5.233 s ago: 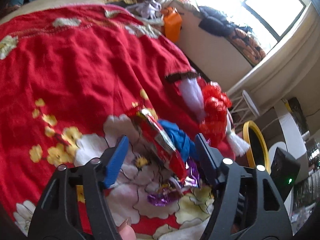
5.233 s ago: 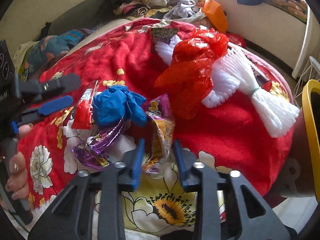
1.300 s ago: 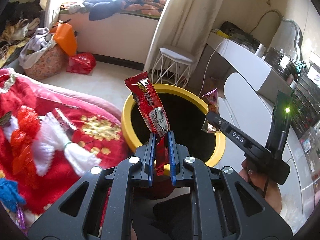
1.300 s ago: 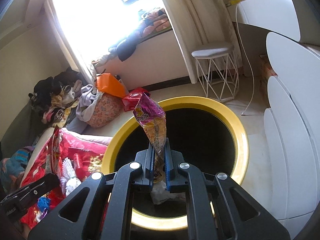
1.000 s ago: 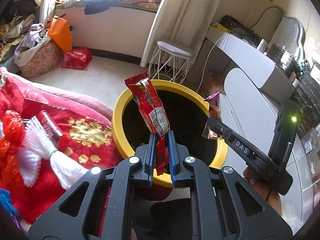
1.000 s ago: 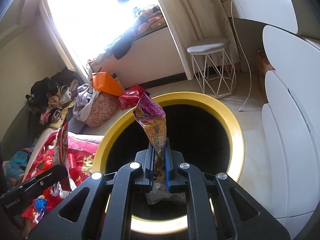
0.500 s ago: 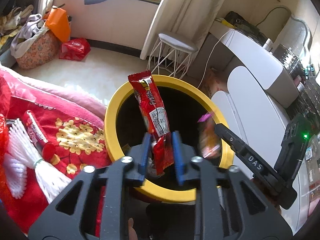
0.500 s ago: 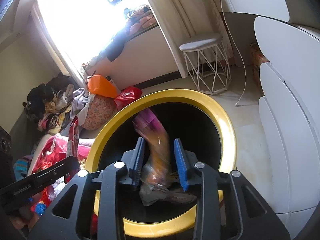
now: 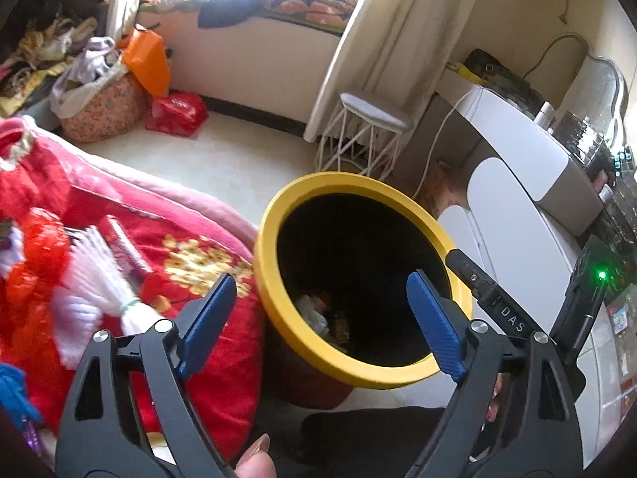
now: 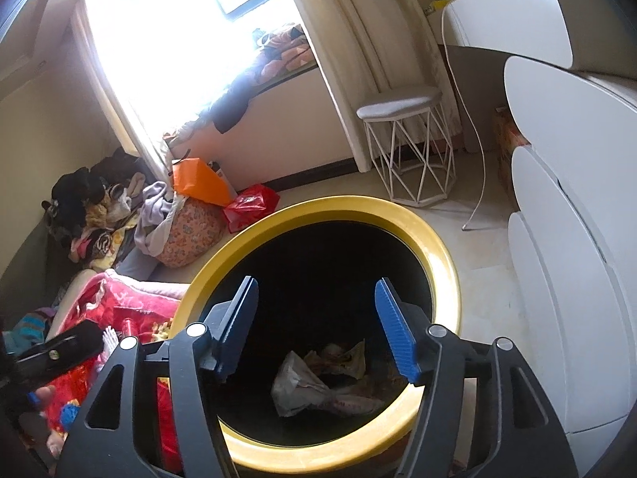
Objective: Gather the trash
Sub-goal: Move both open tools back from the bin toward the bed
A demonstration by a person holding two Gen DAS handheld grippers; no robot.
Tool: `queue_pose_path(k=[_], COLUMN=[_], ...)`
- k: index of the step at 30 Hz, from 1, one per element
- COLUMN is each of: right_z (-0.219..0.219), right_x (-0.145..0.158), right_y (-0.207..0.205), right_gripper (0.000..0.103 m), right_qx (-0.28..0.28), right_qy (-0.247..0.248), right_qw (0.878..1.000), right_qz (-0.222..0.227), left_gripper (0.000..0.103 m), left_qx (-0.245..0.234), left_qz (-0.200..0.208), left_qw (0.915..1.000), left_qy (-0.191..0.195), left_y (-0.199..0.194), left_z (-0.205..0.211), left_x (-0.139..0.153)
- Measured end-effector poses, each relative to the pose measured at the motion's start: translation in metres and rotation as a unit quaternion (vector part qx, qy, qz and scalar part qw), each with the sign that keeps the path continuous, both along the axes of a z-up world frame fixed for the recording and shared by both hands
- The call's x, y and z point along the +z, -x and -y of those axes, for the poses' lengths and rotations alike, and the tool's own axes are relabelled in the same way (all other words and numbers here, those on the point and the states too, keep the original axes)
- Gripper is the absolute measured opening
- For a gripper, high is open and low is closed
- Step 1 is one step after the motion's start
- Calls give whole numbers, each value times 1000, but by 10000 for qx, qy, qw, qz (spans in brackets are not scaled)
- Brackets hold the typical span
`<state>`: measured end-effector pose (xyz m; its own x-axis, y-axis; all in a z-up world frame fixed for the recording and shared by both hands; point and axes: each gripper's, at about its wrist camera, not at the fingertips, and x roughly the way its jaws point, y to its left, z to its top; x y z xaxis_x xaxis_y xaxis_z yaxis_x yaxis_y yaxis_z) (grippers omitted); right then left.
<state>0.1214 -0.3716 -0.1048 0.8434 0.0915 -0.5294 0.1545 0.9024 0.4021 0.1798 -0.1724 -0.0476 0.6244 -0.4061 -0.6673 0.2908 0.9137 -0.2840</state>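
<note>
Bin [image 9: 278,318]: yellow rim, black inside, dark red lower body. Trash in the bin [image 10: 318,378]: crumpled white and pale yellow-brown wrappers. Both grippers, left gripper [image 9: 318,318] and right gripper [image 10: 314,322]: black frames, blue ribbed pads, silver screws. Blanket [image 9: 191,263]: red with yellow flower print, pink edge. Tassel [image 9: 99,290] on it: white strands, green band, red mesh beside it. Blue crumpled scrap [image 9: 14,390] at lower left. Stool [image 10: 406,151]: grey seat, white wire legs. Paper bag [image 10: 203,181]: orange. Plastic bag [image 10: 251,205] beside it: red. Basket [image 10: 191,235]: orange-pink floral print. Cabinets [image 10: 577,239]: white. Curtain [image 9: 382,40]: cream. Floor: cream tile.
</note>
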Motion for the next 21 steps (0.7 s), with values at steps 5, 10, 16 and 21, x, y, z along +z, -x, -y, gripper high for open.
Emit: queue_pose_path(k=[5, 10, 16, 21], right_z=[-7, -16, -33, -47], right_x=[6, 15, 26, 34], right_y=[3, 5, 9, 13], right_gripper=[66, 68, 71, 71], right_qx=[72, 208, 351, 487], right_qy=[72, 197, 454, 675], right_qw=[9999, 9993, 9976, 9953], right_qz=[112, 231, 376, 495], left_gripper=[89, 92, 92, 92], left_qx=[158, 285, 480, 650], left_qz=[201, 416, 611, 706], left_qw=[9996, 9986, 9968, 9953], left_qy=[-127, -159, -162, -104], left_y=[8, 17, 27, 34], left_z=[-8, -19, -34, -49], left_x=[9, 18, 25, 29])
